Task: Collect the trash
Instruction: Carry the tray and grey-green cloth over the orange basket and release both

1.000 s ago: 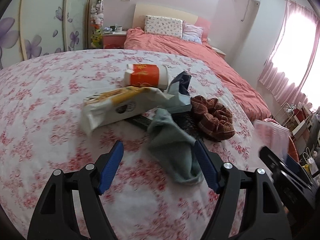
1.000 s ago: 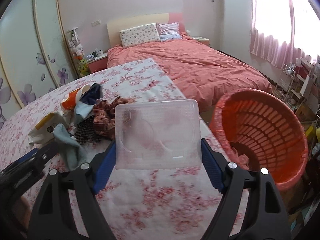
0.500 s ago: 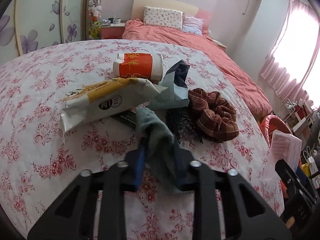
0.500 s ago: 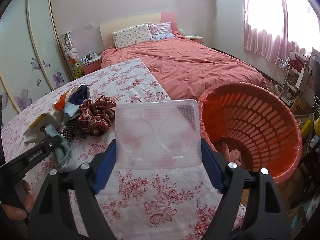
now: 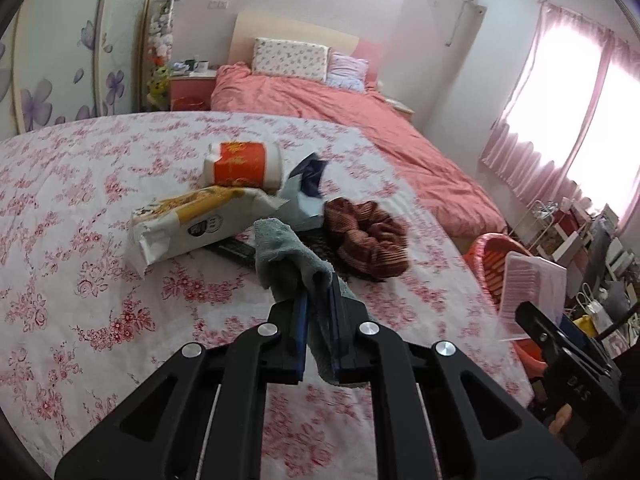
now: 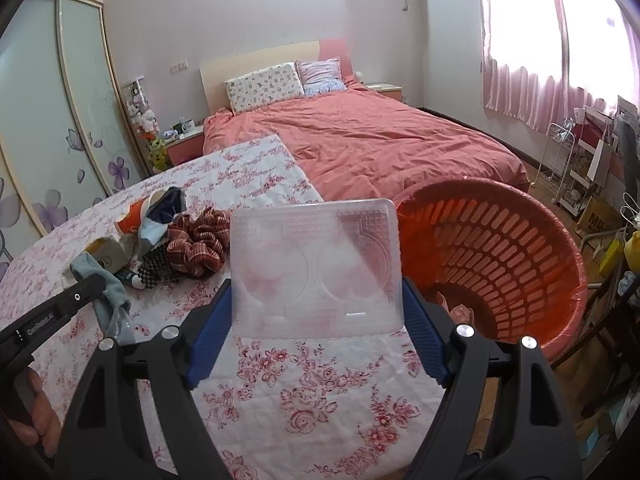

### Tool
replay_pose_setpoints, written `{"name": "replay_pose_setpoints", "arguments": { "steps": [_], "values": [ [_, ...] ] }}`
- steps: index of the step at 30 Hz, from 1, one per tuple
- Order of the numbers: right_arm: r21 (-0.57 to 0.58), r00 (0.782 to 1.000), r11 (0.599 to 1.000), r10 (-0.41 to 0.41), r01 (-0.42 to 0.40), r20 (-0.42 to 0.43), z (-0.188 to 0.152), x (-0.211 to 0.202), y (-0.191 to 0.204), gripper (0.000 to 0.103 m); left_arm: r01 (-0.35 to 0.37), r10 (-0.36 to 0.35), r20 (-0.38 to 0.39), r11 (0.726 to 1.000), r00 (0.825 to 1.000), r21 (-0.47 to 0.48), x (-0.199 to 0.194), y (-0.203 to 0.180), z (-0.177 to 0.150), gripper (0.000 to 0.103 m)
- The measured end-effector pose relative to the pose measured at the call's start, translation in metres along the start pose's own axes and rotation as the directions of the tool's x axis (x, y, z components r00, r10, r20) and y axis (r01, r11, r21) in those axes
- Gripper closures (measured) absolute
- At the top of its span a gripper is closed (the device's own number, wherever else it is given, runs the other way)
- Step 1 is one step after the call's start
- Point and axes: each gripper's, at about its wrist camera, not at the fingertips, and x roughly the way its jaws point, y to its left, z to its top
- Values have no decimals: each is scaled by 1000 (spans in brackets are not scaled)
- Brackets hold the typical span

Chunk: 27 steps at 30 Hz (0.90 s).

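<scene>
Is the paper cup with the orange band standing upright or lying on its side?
Lying on its side: the paper cup rests lengthwise on the floral sheet.

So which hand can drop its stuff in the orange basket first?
The right gripper. Its clear plastic tray is right beside the orange basket. The left gripper, pinching the grey cloth, is farther away.

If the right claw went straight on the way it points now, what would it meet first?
Probably the floral bedspread: the right claw, clamped on the clear plastic tray, aims just left of the orange basket. Depth is unclear.
</scene>
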Motion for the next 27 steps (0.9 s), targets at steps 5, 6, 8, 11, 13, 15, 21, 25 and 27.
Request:
{"name": "replay_pose_setpoints", "arguments": {
  "steps": [5, 6, 8, 11, 13, 15, 21, 25, 27],
  "values": [
    [3, 999, 1000, -16, 15, 38, 4, -15, -8, 25, 48, -48, 16, 999, 999, 25, -9, -21, 2, 94],
    [5, 999, 1000, -21, 21, 47, 5, -18, -11, 25, 59, -59, 18, 998, 998, 30, -10, -25, 3, 94],
    [7, 998, 1000, -30, 30, 59, 6, -23, -16, 25, 83, -84, 22, 996, 996, 41, -13, -35, 3, 94],
    [13, 995, 999, -50, 49, 82, 8, -32, -24, 25, 122, -124, 27, 991, 992, 56, -15, -50, 5, 94],
    [19, 993, 998, -63, 62, 95, 9, -37, -30, 25, 148, -150, 29, 987, 988, 67, -16, -60, 5, 94],
    [32, 991, 997, -76, 73, 106, 11, -41, -39, 25, 172, -175, 29, 982, 984, 80, -16, -71, 5, 94],
    [76, 986, 991, -115, 106, 122, 14, -47, -64, 25, 230, -234, 15, 964, 972, 130, -11, -103, 3, 94],
    [110, 981, 985, -145, 131, 127, 15, -49, -83, 25, 258, -261, -1, 953, 965, 157, -4, -119, 2, 94],
    [124, 979, 982, -159, 143, 126, 16, -49, -93, 25, 270, -272, -10, 948, 962, 169, 0, -126, 1, 94]
  ]
}}
